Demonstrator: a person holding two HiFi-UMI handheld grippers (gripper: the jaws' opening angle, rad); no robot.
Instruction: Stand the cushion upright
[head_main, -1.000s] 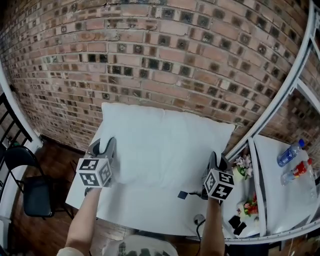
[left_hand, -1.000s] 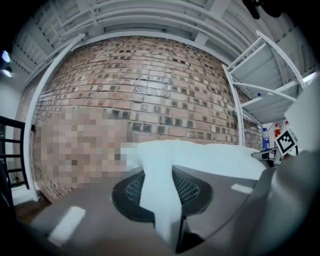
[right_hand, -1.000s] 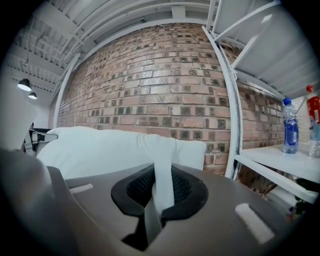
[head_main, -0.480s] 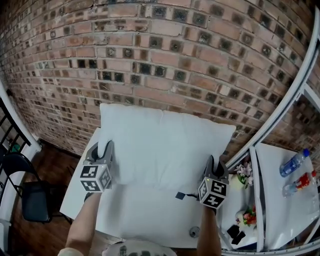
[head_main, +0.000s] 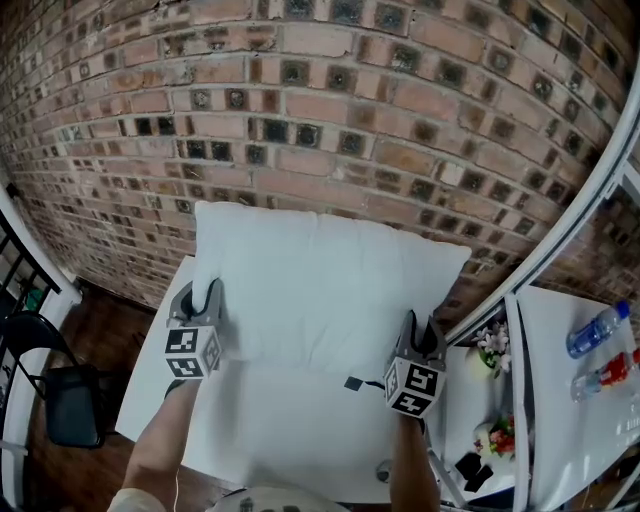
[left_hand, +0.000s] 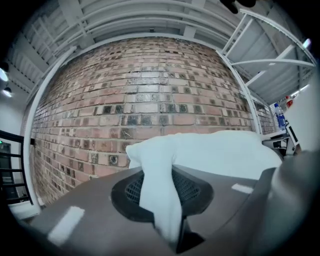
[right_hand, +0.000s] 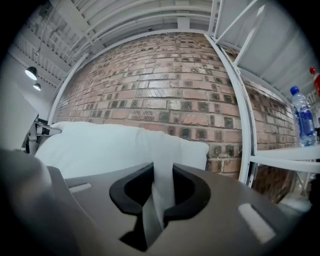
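The cushion (head_main: 325, 285) stands in the middle of the head view, on the white tabletop (head_main: 290, 430). It seems to lean on the brick wall (head_main: 350, 110). Your left gripper (head_main: 200, 293) pinches its left edge. Your right gripper (head_main: 421, 328) has just been opening a little, but a fold of cloth is squeezed between its jaws. If you let go too fast, the soft cushion could slump and slide down flat, as only the wall would hold it. The head view shows the whole cushion. Only the gripper views show the cloth caught in the jaws.
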